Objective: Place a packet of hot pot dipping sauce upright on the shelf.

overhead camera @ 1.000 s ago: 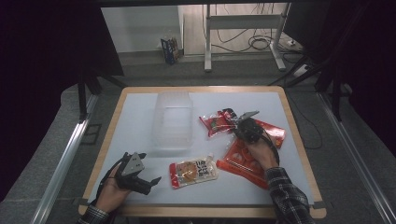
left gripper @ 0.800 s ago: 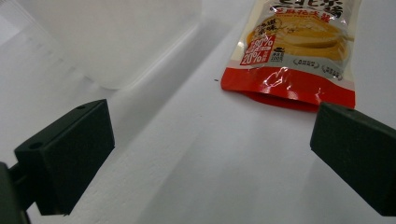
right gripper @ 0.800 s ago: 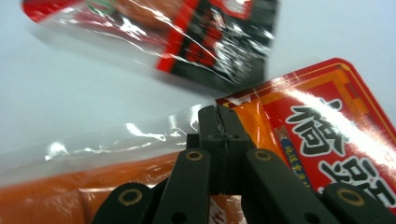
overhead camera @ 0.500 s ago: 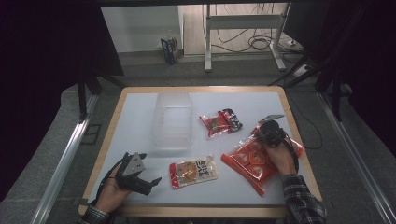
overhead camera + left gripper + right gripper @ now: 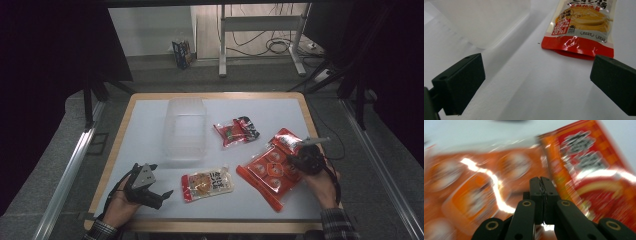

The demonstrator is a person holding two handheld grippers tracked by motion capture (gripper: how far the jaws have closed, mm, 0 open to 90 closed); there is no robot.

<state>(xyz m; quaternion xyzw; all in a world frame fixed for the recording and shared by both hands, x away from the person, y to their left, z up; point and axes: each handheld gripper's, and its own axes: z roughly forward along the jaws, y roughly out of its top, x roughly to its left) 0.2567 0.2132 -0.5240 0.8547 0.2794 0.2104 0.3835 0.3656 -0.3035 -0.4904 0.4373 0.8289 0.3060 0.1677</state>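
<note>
White desk [image 5: 150,125]: our right hand-held gripper [image 5: 306,156] pinches the orange pack [image 5: 267,172] at its right edge to drag it; our left hand-held gripper [image 5: 162,195] waits open beside the yellow pouch [image 5: 207,182].
</note>
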